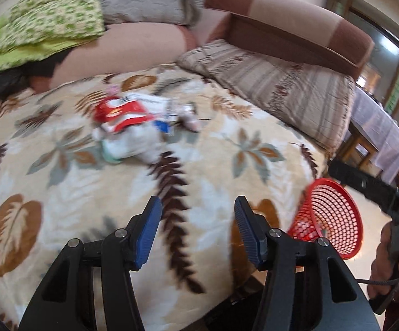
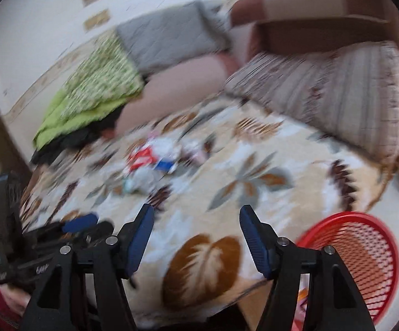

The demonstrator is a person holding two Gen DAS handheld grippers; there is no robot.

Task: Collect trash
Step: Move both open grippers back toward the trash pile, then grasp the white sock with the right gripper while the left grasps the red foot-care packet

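- Your left gripper point(image 1: 198, 209) has its blue ribbed rubber fingers point(image 1: 150, 231) spread wide with nothing between them; only the leaf-patterned cream fleece blanket point(image 1: 61, 182) shows through the gap.
- Your right gripper point(image 2: 196, 218) is spread just as wide and also holds nothing.
- The trash is a small heap of crumpled wrappers point(image 1: 133, 124): a red-and-white packet on top, white crinkled plastic below it, a blue-and-white scrap and a pale pinkish piece at its 3 o'clock side. In the left view it lies on the blanket at about 11 o'clock from the fingertips, well apart from them. Blur hides any print.
- In the right view the same heap sits at roughly 11 o'clock, also well off, and is smeared by motion.
- The red plastic mesh basket point(image 1: 334, 218) is round with an open lattice wall, off the blanket's edge at 3 o'clock of your left gripper; something pale lies inside it, too blurred to tell.
- Your right hand point(image 1: 392, 264) grips the black handle at the left view's 4 o'clock edge.
- Both grippers point forward over the blanket, toward a striped beige woven cushion point(image 1: 282, 88) at 1 o'clock and a green printed cloth point(image 1: 48, 19) at 10 o'clock.
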